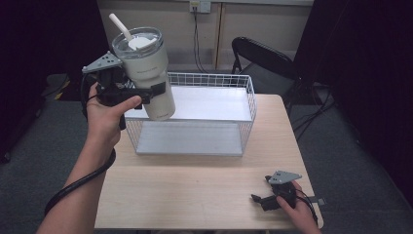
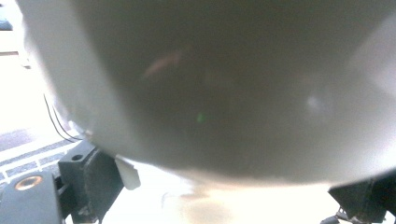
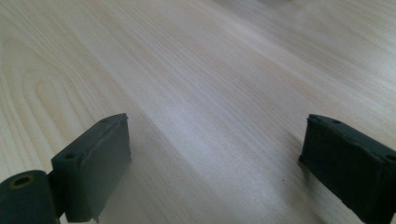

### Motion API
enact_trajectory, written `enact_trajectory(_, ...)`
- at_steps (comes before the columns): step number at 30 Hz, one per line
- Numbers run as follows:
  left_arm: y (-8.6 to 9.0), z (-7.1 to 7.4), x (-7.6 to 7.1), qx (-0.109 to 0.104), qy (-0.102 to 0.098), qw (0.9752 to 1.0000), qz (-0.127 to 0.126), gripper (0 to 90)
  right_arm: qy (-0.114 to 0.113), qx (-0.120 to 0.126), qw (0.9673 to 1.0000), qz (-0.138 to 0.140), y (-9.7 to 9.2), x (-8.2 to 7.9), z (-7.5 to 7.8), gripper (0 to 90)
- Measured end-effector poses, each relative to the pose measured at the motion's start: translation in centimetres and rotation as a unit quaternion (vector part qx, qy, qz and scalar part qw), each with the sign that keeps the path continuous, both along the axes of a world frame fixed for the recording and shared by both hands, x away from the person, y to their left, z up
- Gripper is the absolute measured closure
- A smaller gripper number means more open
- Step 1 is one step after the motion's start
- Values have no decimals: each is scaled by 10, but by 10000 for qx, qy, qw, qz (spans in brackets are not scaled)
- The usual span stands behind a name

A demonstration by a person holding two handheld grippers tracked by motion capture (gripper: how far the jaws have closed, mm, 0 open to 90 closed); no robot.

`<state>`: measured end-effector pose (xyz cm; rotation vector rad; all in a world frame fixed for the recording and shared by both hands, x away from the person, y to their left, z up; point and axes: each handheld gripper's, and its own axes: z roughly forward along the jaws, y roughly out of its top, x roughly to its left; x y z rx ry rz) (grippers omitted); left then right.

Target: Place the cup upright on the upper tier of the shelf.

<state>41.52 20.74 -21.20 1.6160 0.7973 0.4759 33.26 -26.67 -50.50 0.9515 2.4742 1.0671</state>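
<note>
Tumbler (image 2: 224, 93) clamped between left gripper (image 1: 139, 92) fingers (image 2: 91, 179).

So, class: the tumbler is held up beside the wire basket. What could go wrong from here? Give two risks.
1. The left gripper clamps the tumbler low on its smooth body while it tilts, so it might slip or swing.
2. The tumbler hangs just over the basket rim at the left; lowering it could knock the base on the wire.
</note>
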Motion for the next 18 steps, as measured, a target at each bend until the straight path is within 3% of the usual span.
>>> enact_trajectory(18, -9, 1, 20, 49, -76, 9998, 171, 100, -1, 0, 10000, 2, 0, 0, 0, 76)
